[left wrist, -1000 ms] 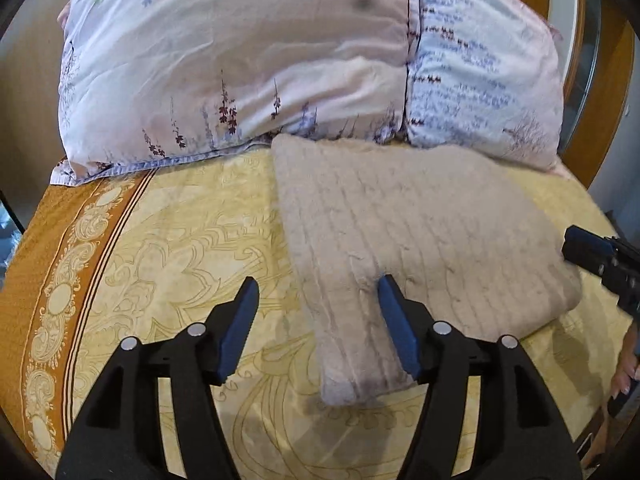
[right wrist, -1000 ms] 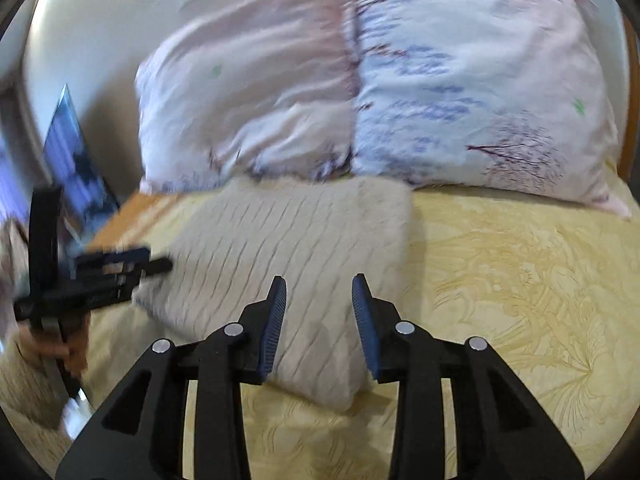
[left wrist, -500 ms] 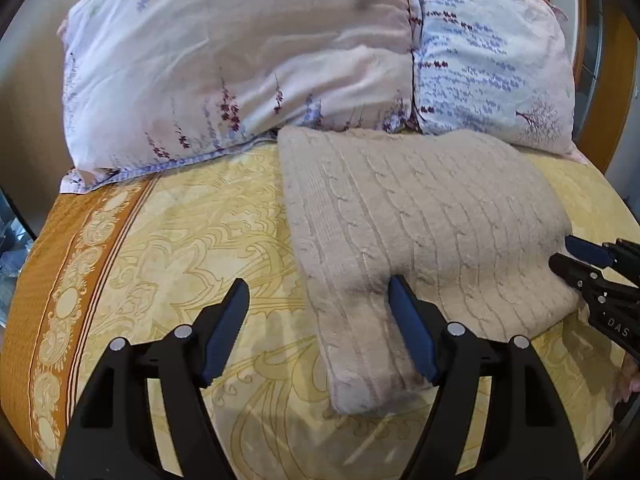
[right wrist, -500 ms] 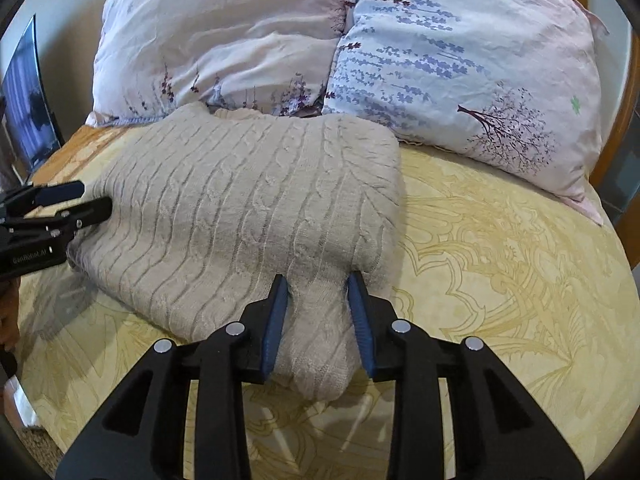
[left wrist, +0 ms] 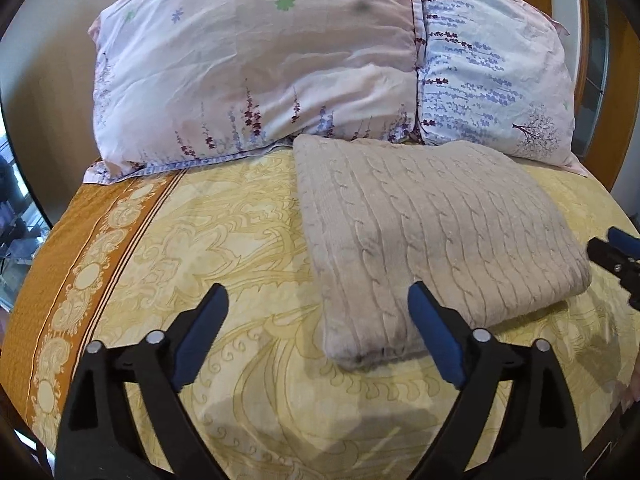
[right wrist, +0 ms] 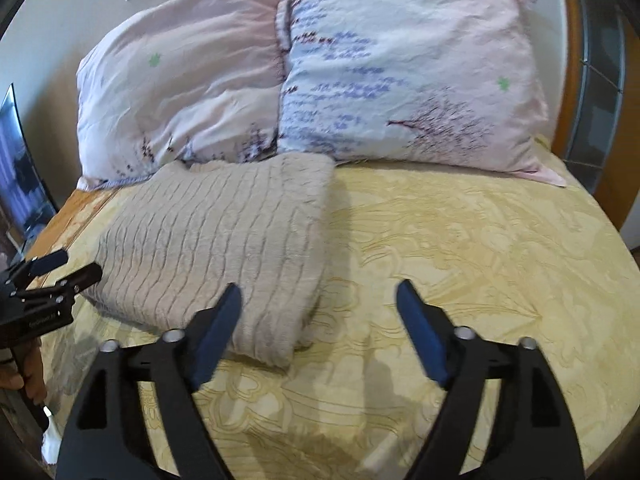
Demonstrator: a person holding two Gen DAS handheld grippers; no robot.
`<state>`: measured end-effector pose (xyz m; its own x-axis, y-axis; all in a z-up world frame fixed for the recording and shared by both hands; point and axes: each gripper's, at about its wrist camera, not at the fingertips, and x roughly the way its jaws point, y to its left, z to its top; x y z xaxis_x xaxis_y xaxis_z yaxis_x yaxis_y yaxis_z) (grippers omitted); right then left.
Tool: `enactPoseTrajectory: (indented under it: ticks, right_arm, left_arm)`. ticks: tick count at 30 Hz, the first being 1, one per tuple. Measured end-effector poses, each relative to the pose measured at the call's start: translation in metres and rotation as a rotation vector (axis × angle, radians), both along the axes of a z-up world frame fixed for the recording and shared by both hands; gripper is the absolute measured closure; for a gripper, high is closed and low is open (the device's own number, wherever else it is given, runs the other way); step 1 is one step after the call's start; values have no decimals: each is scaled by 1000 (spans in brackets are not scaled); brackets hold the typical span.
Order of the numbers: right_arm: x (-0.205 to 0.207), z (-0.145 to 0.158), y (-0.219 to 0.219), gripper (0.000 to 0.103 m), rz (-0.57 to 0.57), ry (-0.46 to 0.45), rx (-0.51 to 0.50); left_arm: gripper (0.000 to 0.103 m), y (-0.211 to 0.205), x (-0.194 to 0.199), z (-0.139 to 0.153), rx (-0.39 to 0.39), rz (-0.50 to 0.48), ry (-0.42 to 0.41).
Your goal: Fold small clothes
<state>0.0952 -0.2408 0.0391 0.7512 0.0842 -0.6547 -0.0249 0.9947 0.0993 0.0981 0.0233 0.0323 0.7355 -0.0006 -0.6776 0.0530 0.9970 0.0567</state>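
A beige cable-knit sweater [left wrist: 432,232] lies folded into a thick rectangle on the yellow bedspread [left wrist: 224,240], its far edge against the pillows. My left gripper [left wrist: 316,332] is open and empty, just in front of the sweater's near left corner. In the right wrist view the sweater [right wrist: 216,248] lies to the left, and my right gripper [right wrist: 318,332] is open and empty, just off its near right corner. Each gripper shows at the edge of the other's view: the right one [left wrist: 616,256] and the left one [right wrist: 56,276].
Two floral pillows, a pink one [left wrist: 256,68] and a blue-patterned one [left wrist: 488,64], lean at the head of the bed. An orange patterned border [left wrist: 80,264] runs along the bed's left side. A wooden frame [right wrist: 576,60] stands at the right.
My right gripper was nearly shut on the sweater's near edge; it has let go, opened wide and drawn back to the right. My left gripper has drawn back slightly and stays open.
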Motion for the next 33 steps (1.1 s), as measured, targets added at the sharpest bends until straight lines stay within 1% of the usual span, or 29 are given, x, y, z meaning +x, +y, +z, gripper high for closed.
enactPoseTrajectory:
  ticks: [1,3,5,8,11,14,18,21,27,31,33]
  right_arm:
    - [-3,1,0,6,-10,-9,-4]
    - [-9,5,1,1,-33,-43,-17]
    - [-14,7,2,1,-34,-60,-15]
    - [-20,5,7,1,-17,-52,14]
    - [-24,0,15,1,3,-33,32]
    - [-25,-11,25,1,3,12,20]
    - [-24,-30,37,1,11,80,22]
    - [-24,-38,43,1,8,105,23]
    - [-20,-45,53,1,9,146,-26]
    - [-16,-52,56,1,12,196,-59]
    - [-17,-52,59,1,12,198,-78]
  left_arm:
    - [7,0,-3,0,6,9,-8]
    - [2,2,-12,0,15,24,-21]
    - [2,5,-19,-1,4,26,-20]
    - [2,11,-28,-5,-24,34,5]
    - [2,15,-37,-9,-57,35,32]
    - [2,17,-41,-15,-89,31,64]
    - [2,8,-38,-21,-57,20,91]
    - [2,0,-37,-22,-28,4,96]
    - [2,-13,-35,-29,4,-30,121]
    - [2,-15,-32,-35,-5,-34,155]
    - [2,-13,-30,-36,-17,-31,164]
